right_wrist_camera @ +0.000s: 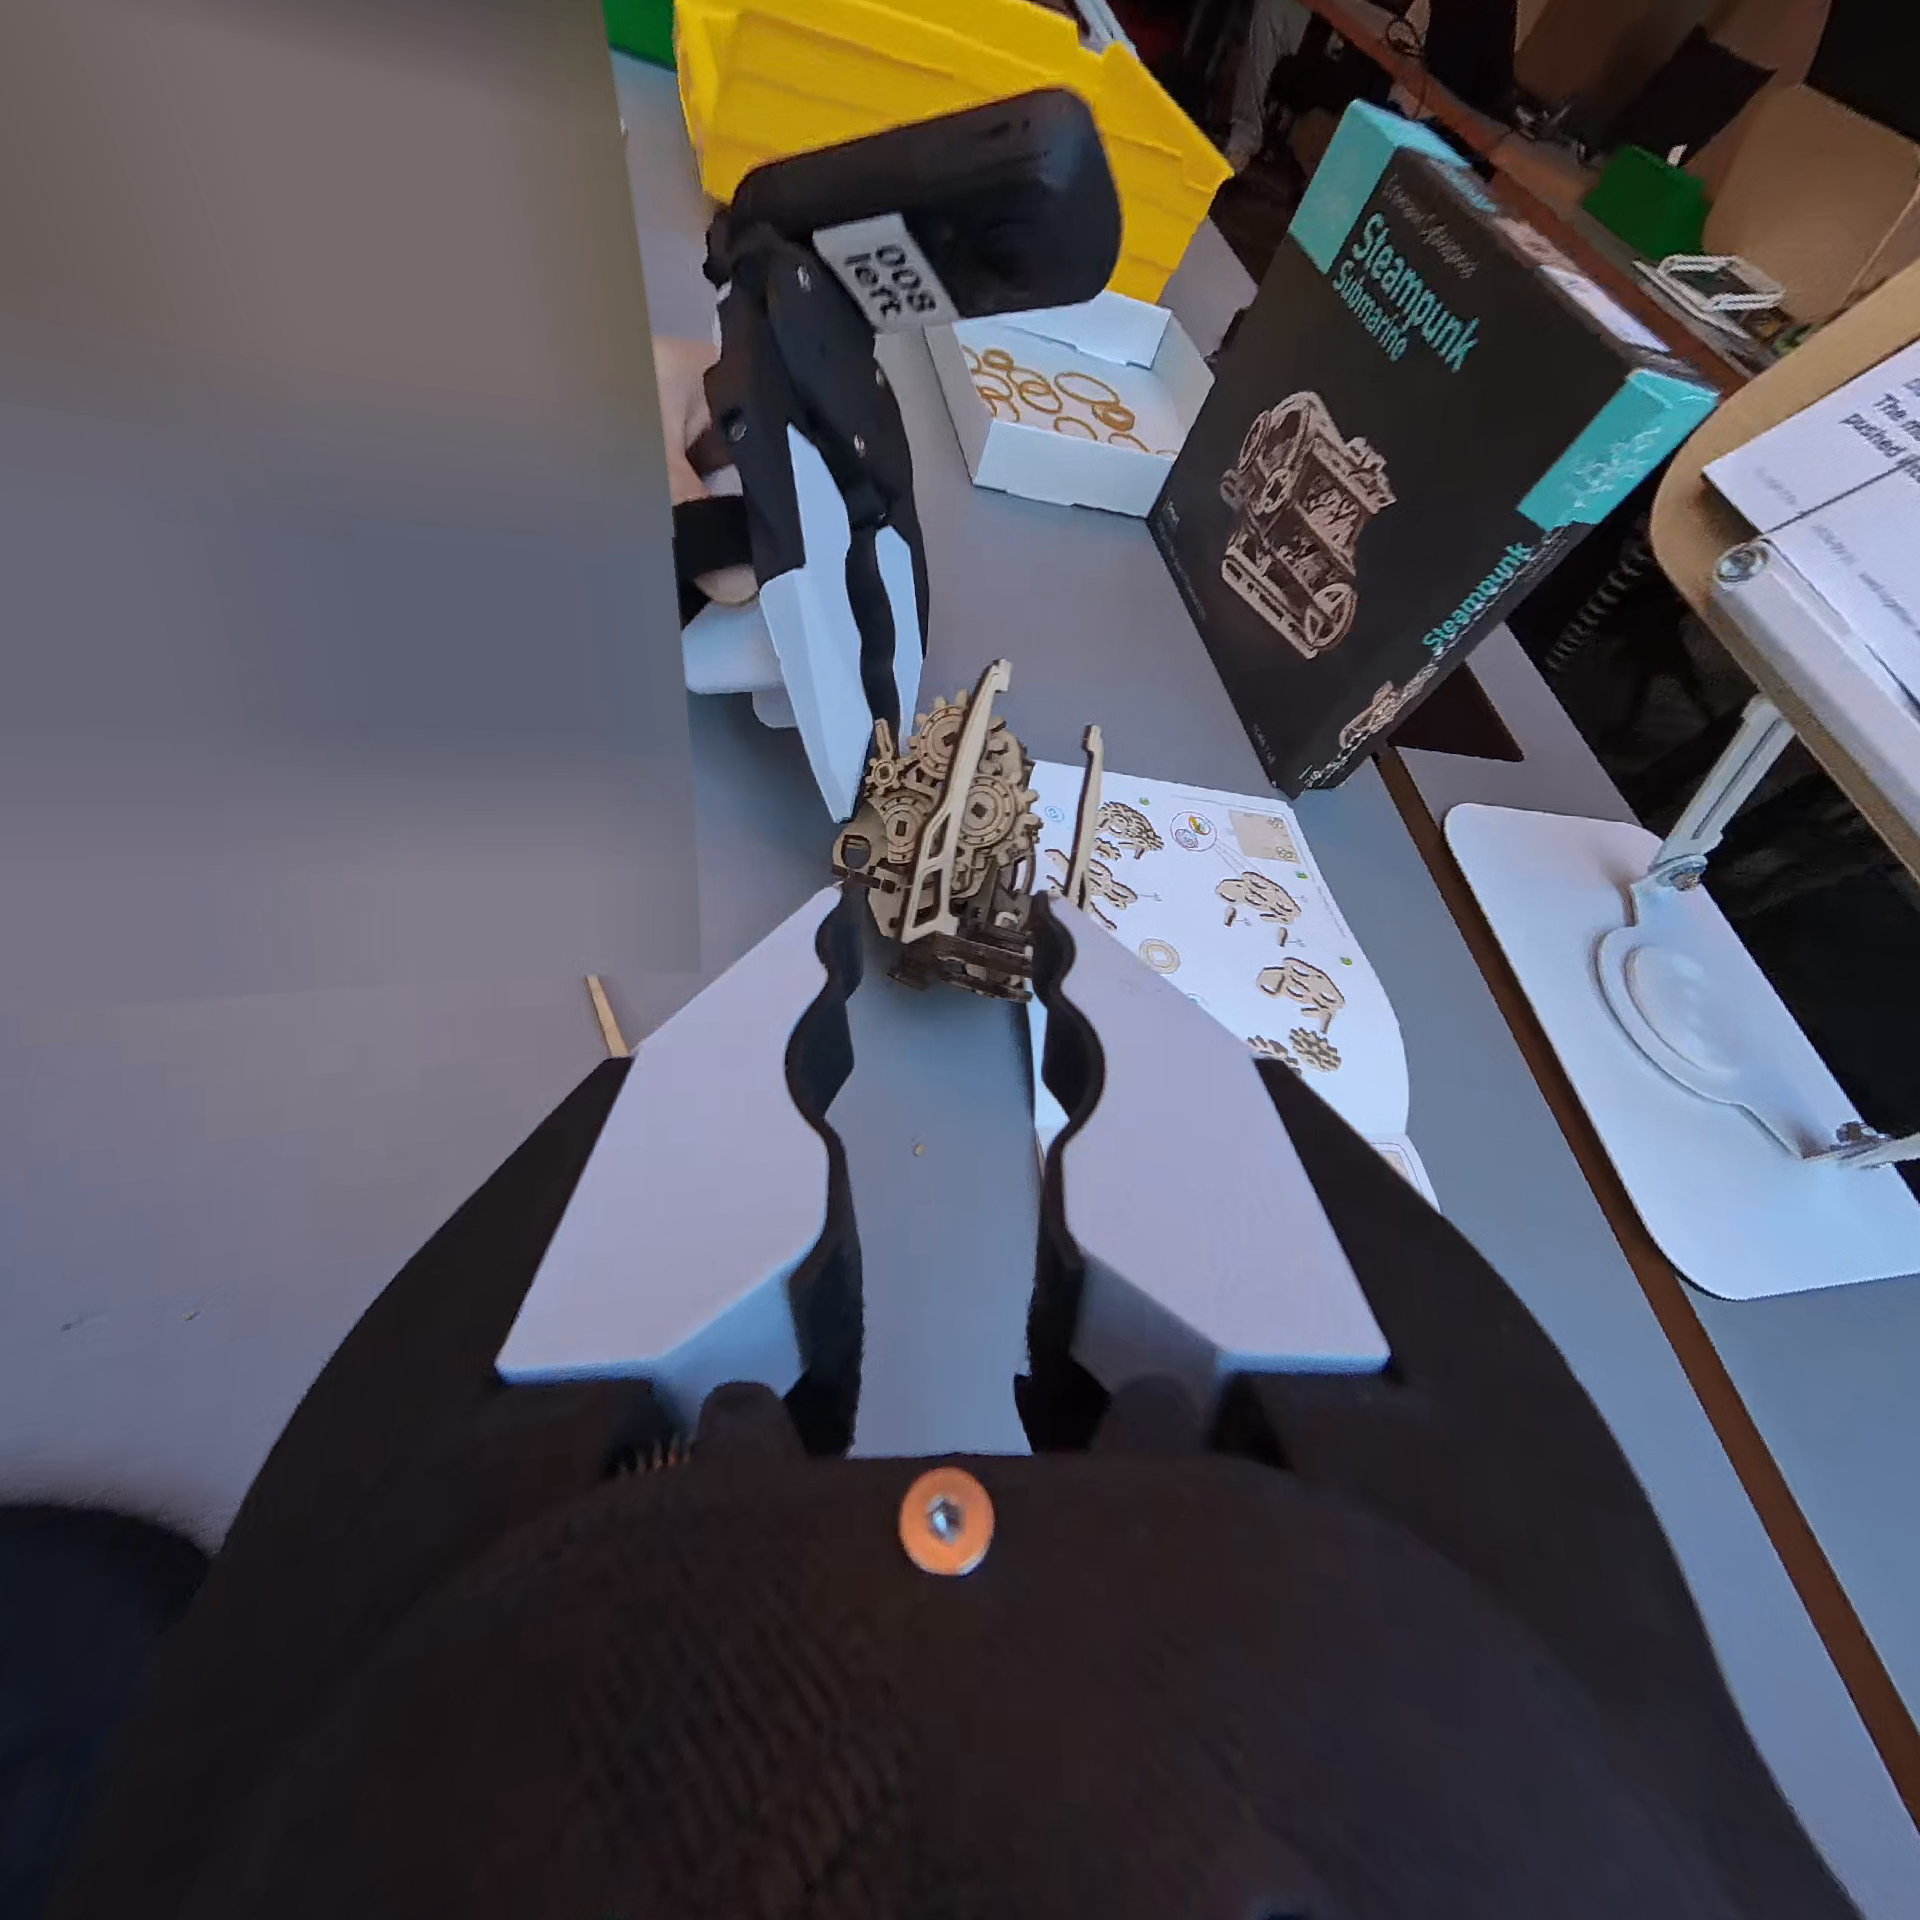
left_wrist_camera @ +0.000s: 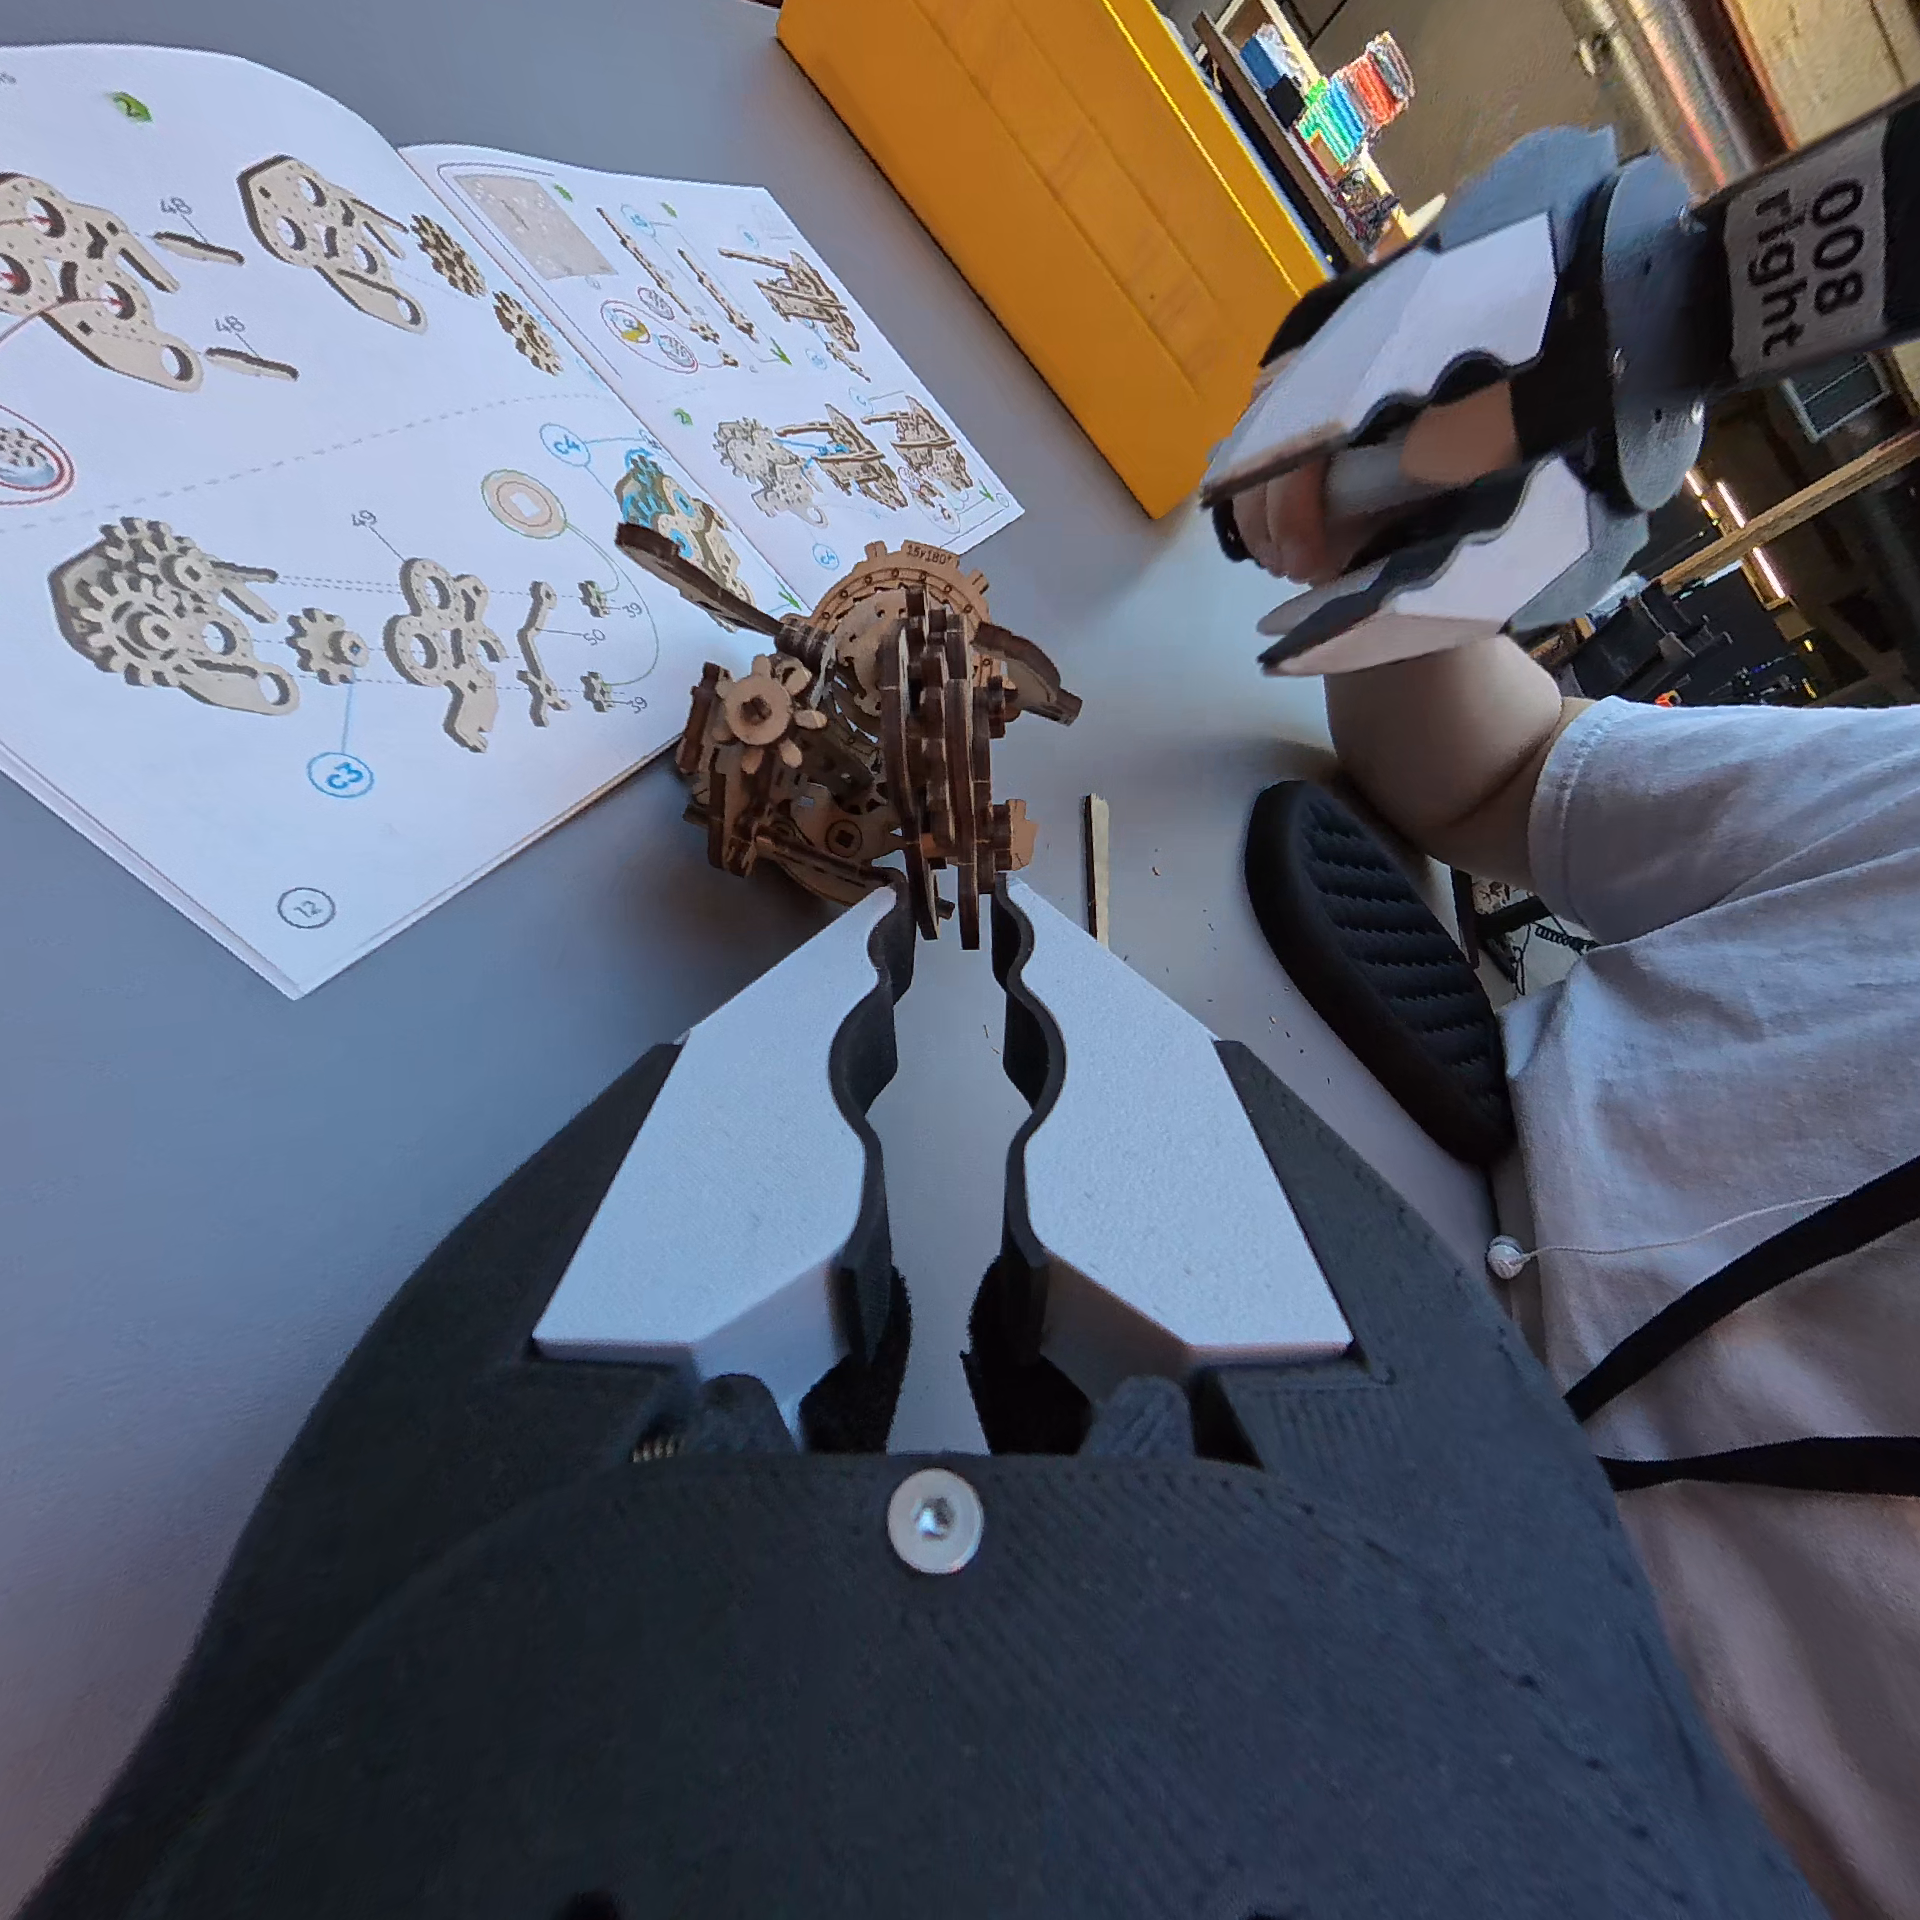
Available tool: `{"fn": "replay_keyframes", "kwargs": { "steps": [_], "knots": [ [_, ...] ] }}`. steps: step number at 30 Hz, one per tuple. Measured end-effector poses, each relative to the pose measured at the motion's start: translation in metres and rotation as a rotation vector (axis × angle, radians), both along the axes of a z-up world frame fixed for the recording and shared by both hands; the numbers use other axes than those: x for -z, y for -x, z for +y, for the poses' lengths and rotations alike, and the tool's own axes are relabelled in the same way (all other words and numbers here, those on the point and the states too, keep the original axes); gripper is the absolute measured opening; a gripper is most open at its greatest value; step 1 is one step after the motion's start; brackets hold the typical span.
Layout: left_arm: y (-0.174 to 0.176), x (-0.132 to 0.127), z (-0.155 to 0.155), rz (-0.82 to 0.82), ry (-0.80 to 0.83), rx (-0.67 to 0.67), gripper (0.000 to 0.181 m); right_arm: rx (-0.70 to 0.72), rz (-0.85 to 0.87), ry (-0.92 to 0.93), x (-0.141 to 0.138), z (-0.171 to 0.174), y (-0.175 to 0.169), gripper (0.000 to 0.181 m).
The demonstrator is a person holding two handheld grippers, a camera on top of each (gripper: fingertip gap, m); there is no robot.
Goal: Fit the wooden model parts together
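Note:
The wooden model (left_wrist_camera: 883, 717), a cluster of gears and plates with thin arms sticking out, sits at the edge of the instruction booklet (left_wrist_camera: 312, 520). My left gripper (left_wrist_camera: 948, 902) is shut on the model's near gear plates. My right gripper (left_wrist_camera: 1242, 571) is open, empty and raised up to the right, away from the model. In the right wrist view the model (right_wrist_camera: 951, 831) shows beyond my open right gripper (right_wrist_camera: 945, 914), with the left gripper (right_wrist_camera: 868, 748) holding it from the far side. A loose wooden stick (left_wrist_camera: 1093, 862) lies on the grey table beside the model.
A yellow bin (right_wrist_camera: 935, 114) stands at the back. A white tray of rubber rings (right_wrist_camera: 1060, 416), the dark kit box (right_wrist_camera: 1403, 468) and a white stand base (right_wrist_camera: 1662, 1039) are to the right. A black chair armrest (left_wrist_camera: 1371, 966) and a person's sleeve (left_wrist_camera: 1714, 831) are at the table edge. About 9 cm separates my left fingertips from my right. The loose wooden stick (left_wrist_camera: 1093, 862) sits 10 cm or so from the ends of my right fingers.

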State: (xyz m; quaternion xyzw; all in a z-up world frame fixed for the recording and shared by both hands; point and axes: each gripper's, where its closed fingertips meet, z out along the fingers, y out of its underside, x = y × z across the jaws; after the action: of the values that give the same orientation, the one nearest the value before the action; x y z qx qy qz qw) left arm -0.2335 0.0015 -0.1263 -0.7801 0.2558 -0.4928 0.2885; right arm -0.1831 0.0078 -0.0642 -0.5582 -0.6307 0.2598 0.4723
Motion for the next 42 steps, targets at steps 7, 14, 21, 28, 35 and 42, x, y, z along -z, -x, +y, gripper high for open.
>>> {"fn": "replay_keyframes", "kwargs": {
  "steps": [7,14,21,28,35,42],
  "knots": [
    [0.0,0.0,0.0,-0.001,0.006,-0.005,0.013,0.104,-0.051,-0.134,0.025,0.005,0.026,0.022],
    [0.0,0.0,0.001,-0.003,0.009,-0.008,0.013,0.163,-0.139,-0.252,0.042,0.012,0.034,0.013],
    [0.0,0.0,0.001,0.008,0.0,-0.011,0.013,0.192,-0.152,-0.256,0.043,0.015,0.036,0.006],
    [-0.002,-0.002,-0.003,0.068,-0.05,0.011,0.013,0.169,-0.113,-0.117,0.041,0.012,0.033,0.007],
    [0.0,-0.001,-0.005,0.105,-0.046,-0.003,0.012,0.119,-0.099,-0.047,0.045,0.006,0.033,0.011],
    [0.006,-0.001,0.0,0.022,0.033,-0.037,0.012,0.063,-0.016,-0.151,0.033,-0.006,0.029,0.027]
  ]
}}
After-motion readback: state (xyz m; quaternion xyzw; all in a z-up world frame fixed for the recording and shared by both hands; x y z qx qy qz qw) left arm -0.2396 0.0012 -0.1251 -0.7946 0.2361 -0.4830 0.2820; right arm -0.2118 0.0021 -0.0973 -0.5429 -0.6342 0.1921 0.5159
